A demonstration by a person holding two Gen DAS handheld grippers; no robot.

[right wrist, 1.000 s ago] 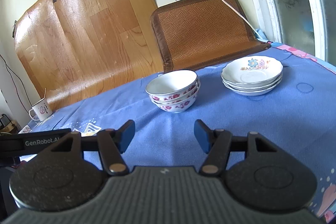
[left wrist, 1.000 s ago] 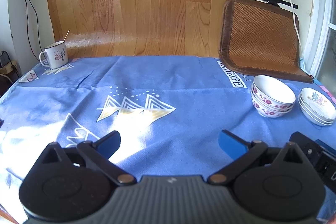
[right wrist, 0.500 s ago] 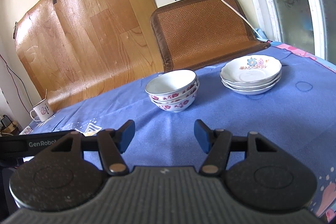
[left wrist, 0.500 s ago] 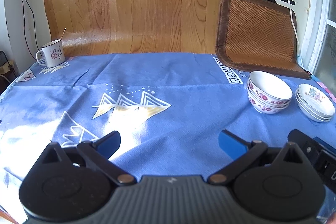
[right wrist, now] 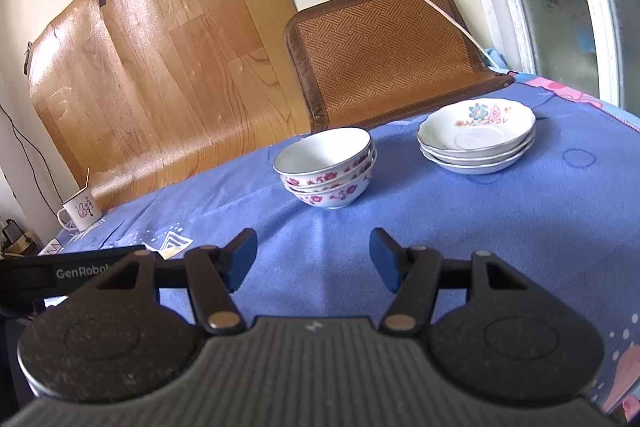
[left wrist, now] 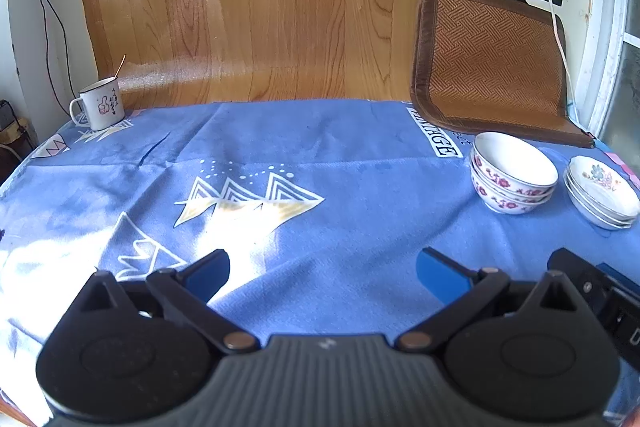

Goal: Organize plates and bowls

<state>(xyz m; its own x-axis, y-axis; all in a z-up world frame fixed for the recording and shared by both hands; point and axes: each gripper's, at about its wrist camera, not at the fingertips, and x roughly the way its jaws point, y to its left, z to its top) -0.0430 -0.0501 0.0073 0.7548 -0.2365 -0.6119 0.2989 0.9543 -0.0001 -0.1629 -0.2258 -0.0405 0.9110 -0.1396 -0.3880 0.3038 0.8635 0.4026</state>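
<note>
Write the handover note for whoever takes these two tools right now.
Left tool: open, empty, over the blue tablecloth, well short of the dishes.
Right tool: open, empty, pointed at the bowl stack.
Bowls: nested in one stack, upright.
Plates: stacked in a plate stack beside the bowls, apart from them, on the window side.
Mug: far corner, with a thin stick or handle inside.
Done: dishes look sorted by kind.
Left: probably nothing, unless the stacks need moving. I cannot tell from here.
</note>
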